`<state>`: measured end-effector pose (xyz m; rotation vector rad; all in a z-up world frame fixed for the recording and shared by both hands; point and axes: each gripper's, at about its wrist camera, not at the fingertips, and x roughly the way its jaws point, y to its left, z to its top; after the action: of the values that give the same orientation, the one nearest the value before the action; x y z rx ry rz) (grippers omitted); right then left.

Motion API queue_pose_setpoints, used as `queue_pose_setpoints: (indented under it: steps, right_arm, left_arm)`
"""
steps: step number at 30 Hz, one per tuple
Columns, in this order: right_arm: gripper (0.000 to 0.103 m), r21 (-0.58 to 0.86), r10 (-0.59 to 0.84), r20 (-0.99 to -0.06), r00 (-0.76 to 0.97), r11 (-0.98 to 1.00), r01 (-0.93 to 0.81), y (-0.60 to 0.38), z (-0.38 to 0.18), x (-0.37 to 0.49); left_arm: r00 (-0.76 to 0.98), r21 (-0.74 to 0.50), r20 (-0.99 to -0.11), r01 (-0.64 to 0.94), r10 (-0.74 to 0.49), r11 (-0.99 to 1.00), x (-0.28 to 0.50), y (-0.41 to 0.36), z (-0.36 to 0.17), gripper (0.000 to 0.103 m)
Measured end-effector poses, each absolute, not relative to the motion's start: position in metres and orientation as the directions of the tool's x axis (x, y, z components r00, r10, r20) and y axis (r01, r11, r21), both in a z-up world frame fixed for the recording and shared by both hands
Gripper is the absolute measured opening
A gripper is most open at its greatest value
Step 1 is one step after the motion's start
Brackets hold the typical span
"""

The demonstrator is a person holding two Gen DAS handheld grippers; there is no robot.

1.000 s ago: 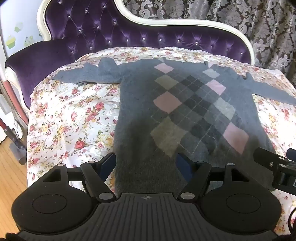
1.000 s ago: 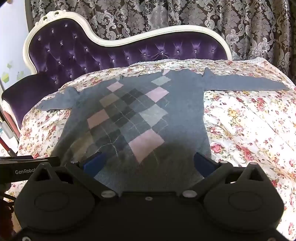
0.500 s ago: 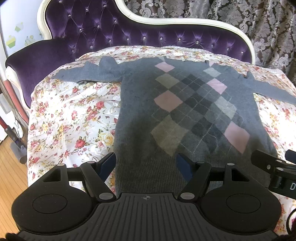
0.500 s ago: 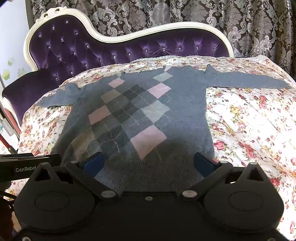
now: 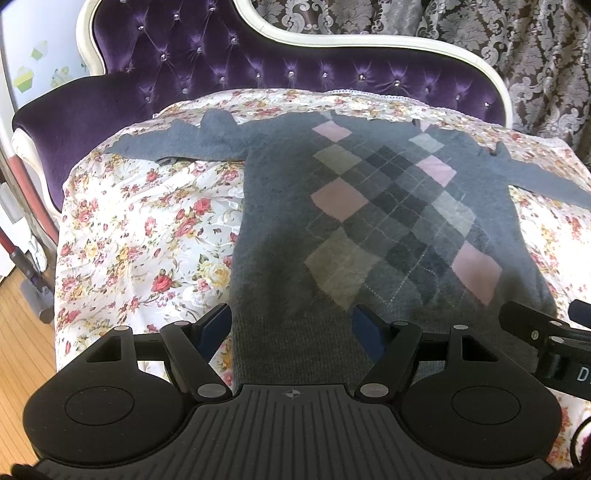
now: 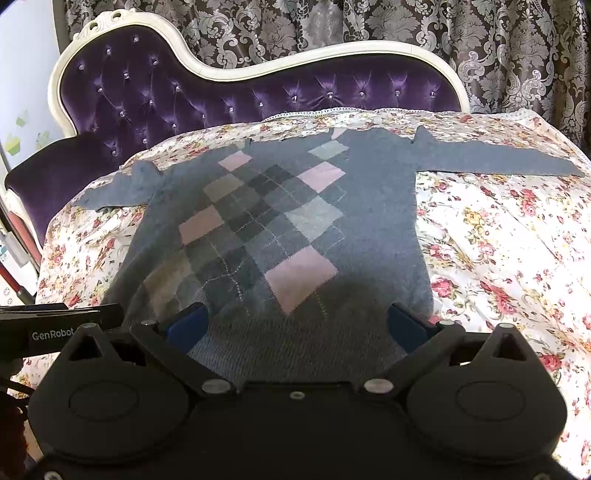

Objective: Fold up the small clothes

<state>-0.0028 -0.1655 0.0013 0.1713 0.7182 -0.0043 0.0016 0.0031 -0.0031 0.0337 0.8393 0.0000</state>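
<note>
A grey sweater [image 5: 280,206] [image 6: 373,214] with a pink, beige and dark argyle front lies flat, both sleeves spread out sideways. My left gripper [image 5: 291,323] hovers open above the hem near the sweater's left edge, nothing between its blue pads. My right gripper [image 6: 297,323] hangs open over the hem toward the right side, its wide jaws empty. The right gripper's body shows at the right edge of the left wrist view, and the left one's at the left edge of the right wrist view.
The sweater rests on a floral sheet [image 5: 140,236] [image 6: 498,236] draped over a purple tufted sofa [image 5: 207,62] [image 6: 229,92] with a cream frame. Patterned curtains [image 6: 369,22] hang behind. Wooden floor [image 5: 22,332] and a vacuum lie to the left.
</note>
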Motion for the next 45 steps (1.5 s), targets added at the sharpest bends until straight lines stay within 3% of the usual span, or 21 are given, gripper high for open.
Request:
queue_pose_setpoints:
  steps: [45]
  right_arm:
    - [0.102,0.158,0.072,-0.704,0.707,0.986,0.057,-0.164,-0.001,0.023]
  left_arm:
    - [0.622,0.076,-0.782,0.024,0.044,0.997,0.037,-0.003,-0.006,0.071]
